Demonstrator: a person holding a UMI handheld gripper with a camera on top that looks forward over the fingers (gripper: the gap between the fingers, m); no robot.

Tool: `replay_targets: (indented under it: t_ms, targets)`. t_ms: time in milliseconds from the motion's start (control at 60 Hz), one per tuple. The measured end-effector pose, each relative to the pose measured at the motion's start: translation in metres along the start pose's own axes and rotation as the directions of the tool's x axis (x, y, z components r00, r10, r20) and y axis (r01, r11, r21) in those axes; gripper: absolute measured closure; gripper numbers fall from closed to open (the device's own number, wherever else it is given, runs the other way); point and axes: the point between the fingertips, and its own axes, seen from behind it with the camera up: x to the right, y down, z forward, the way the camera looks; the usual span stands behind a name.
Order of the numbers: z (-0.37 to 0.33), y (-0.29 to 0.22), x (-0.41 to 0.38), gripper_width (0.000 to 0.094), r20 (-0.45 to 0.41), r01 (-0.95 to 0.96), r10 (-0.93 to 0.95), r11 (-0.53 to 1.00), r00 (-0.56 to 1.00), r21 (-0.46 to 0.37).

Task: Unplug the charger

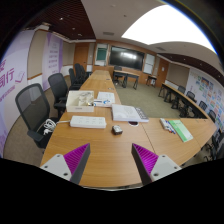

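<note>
While the gripper (112, 163) is held with its purple-padded fingers spread and empty above the long wooden table (110, 145), no charger can be made out among the white items (88, 121) lying well ahead.

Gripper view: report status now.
Claw open, empty, above the wooden table. No charger identifiable. Keyboard and small dark object lie ahead on the table; papers beyond.
</note>
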Motion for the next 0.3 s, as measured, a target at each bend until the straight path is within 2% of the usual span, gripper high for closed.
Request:
replay_targets:
  t_ms: [300]
  targets:
    - [-0.036,-0.001,0.005,0.0084,-0.015,-0.019,0.019,1.0,1.0,0.013]
